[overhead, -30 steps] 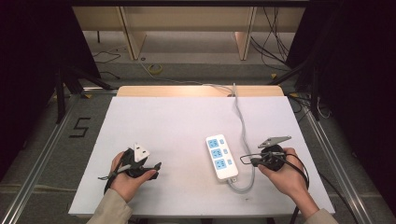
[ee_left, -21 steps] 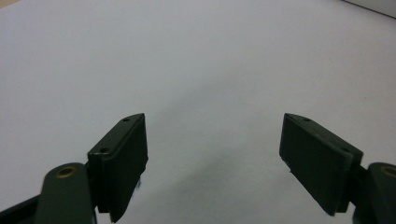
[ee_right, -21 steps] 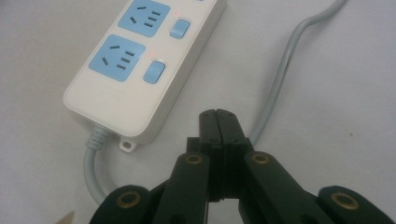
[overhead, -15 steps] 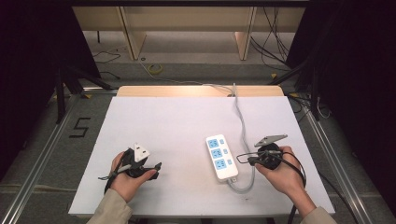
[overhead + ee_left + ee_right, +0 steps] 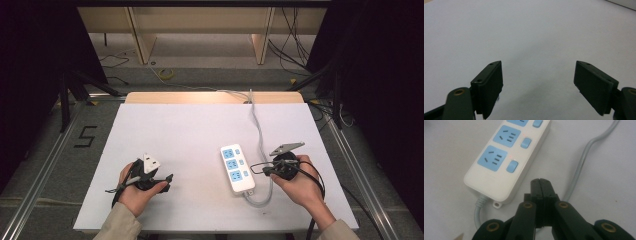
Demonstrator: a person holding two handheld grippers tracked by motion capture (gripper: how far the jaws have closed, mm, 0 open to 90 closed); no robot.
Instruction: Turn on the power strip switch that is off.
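Right gripper: its fingers are pressed together with nothing between them, tips aimed at the near end of the power strip.
Power strip: white with blue sockets and blue switches, lying flat on the surface just ahead of the right fingers and a little to their left; I cannot tell whether the tips touch its edge.
Nearest switch: just ahead of the closed right fingertips, with a faint red dot beside it.
Grey cord: leaves the strip's near end, loops under the right gripper and runs away on the far side of its fingers.
Left gripper: fingers spread wide apart, nothing between them, bare white surface ahead.
Strip from the left fingers: well apart, off to the side toward the other hand, as the high view shows.
Hands: the left hand and the right hand each rest low over the surface's near edge.
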